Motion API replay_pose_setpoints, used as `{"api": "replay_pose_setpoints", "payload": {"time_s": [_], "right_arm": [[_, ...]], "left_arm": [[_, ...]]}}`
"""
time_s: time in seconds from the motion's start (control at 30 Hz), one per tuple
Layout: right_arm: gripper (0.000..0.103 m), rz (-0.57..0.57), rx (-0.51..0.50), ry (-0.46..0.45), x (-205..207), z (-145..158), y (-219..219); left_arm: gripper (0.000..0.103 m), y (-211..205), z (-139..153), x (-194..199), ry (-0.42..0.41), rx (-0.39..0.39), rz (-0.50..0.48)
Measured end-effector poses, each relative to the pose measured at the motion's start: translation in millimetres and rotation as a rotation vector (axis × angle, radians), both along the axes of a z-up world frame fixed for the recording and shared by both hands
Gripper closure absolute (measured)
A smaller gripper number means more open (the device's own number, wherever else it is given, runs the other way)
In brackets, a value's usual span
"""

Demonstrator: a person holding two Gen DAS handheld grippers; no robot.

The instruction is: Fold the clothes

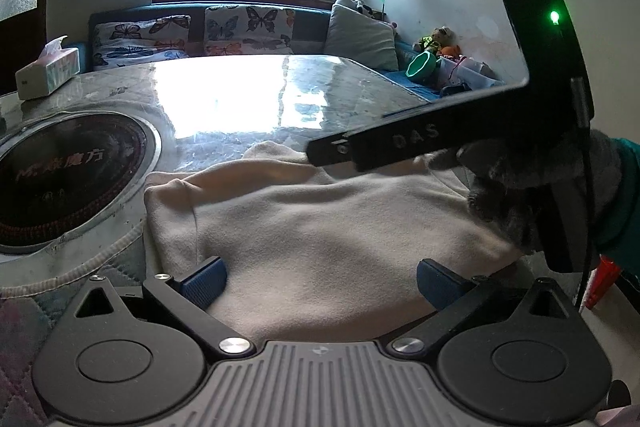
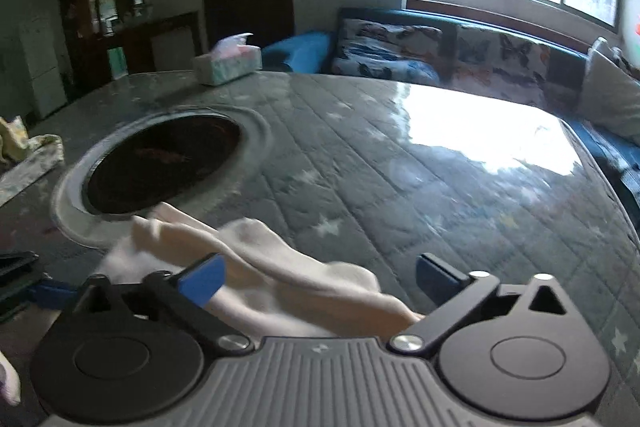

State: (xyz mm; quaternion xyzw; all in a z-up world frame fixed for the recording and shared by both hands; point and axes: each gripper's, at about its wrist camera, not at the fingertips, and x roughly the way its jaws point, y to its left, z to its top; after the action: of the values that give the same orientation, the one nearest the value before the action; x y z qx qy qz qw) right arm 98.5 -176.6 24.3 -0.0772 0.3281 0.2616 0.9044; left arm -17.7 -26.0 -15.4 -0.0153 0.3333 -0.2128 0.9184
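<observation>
cream fleece garment [image 1: 320, 215] lies bunched on a quilted, glass-covered table [image 2: 400, 155], directly ahead of and beneath both grippers. left gripper [image 1: 322, 281] hangs over it with jaws spread wide, blue pads either side of the cloth and not pressing on it. right gripper [image 2: 320, 279] is likewise released, jaws at full spread; a rumpled fold of the garment runs between them, its long axis slanting from near the right pad away toward the upper left, where it ends beside a round dark cooktop [image 2: 164, 163]. judging from this, the left gripper sits squarer over the main body of cloth, so it looks the nearer one for the coming fold. readable writing: "das" on the right gripper's black body in the left view, and chinese characters on the cooktop. a tissue box [image 2: 228, 63] stands far beyond.
</observation>
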Motion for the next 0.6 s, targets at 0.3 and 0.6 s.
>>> {"api": "replay_pose_setpoints", "payload": {"time_s": [0.3, 0.6], "right_arm": [[0.0, 0.029, -0.096, 0.046, 25, -17, 37], [0.0, 0.033, -0.091, 0.001, 9, -1, 31]], "left_arm": [[0.0, -1, 1, -7, -0.013, 0.019, -0.016], [0.0, 13, 10, -18, -0.034, 0.022, -0.027]]}}
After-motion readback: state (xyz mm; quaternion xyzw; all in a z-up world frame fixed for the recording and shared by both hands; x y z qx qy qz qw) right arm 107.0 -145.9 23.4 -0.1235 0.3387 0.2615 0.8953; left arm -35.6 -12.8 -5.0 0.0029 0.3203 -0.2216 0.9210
